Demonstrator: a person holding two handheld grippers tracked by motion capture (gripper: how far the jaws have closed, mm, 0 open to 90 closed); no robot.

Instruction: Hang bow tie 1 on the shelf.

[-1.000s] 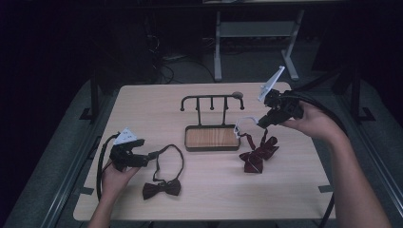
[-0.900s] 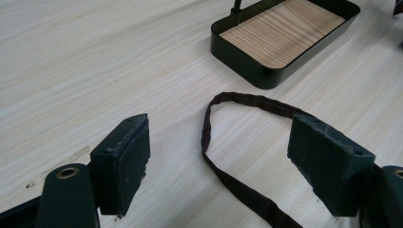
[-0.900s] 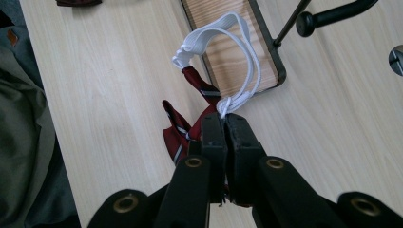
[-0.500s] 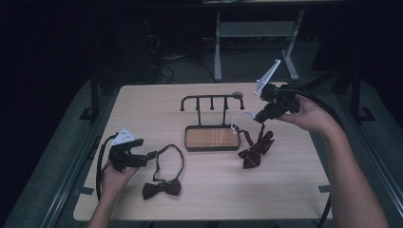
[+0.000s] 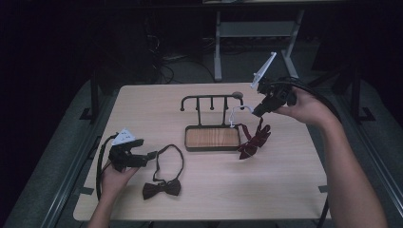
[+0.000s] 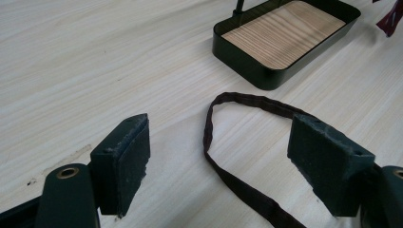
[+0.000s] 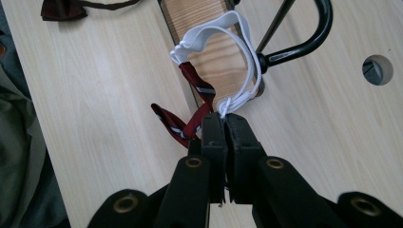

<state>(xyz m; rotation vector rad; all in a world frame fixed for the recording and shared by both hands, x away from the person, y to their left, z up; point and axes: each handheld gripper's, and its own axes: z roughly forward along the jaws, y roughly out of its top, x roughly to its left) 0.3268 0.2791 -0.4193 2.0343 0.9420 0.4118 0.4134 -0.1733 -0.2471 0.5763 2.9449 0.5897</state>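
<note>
A pale wooden table (image 5: 285, 190) carries everything, with a black metal stand (image 5: 212, 130) near its middle: a wood-lined tray at its base and a rail of hooks rising behind it. To the right of the stand, the right gripper (image 7: 224, 124) is held above the table with its jaws pressed together on the white elastic band (image 7: 223, 35) of a dark red striped bow tie (image 5: 253, 138); the band loops up toward the rail's end hook, just beside it, while the red fabric hangs down to the tabletop right of the tray. Near the table's front left, the left gripper (image 6: 218, 156) rests low over the wood with its jaws spread wide, the dark strap of a brown bow tie (image 5: 162, 189) lying on the table between them, untouched by either pad. That brown bow sits close to the front edge, its strap looping back toward the tray
</note>
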